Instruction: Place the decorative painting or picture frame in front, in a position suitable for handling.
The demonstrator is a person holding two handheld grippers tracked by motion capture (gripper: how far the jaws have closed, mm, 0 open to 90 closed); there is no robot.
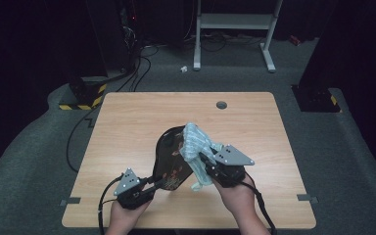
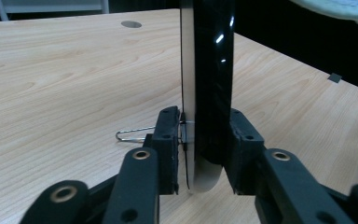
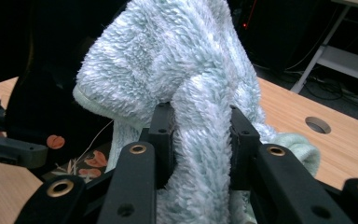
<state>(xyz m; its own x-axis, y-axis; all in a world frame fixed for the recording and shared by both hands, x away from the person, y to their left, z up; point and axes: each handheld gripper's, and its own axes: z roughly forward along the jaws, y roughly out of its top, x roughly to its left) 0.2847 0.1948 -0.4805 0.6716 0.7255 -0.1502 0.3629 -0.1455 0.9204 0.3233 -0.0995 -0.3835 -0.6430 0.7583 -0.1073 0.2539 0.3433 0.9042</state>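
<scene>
My left gripper [image 2: 204, 140] clamps the black tray's [image 1: 169, 156] edge; my right gripper [image 3: 200, 135] pinches the fluffy cloth [image 3: 186, 84], probably hiding the tray's top.

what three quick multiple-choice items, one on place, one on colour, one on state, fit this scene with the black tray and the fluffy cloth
1. Where is the fluffy cloth?
A. held by the right gripper against the black tray
B. flat on the floor
C. on the white rack

2. What colour is the cloth?
A. red
B. pale blue-green
C. yellow

3. How does the left gripper stand?
A. wide open above the table
B. shut on the tray's edge
C. shut on the cloth

Key: 1 A, the right gripper view has the cloth between its jaws beside the tray; 2 B, the pile looks pale blue-green; 3 B, the left gripper view has both pads pressing the tray's upright edge.
</scene>
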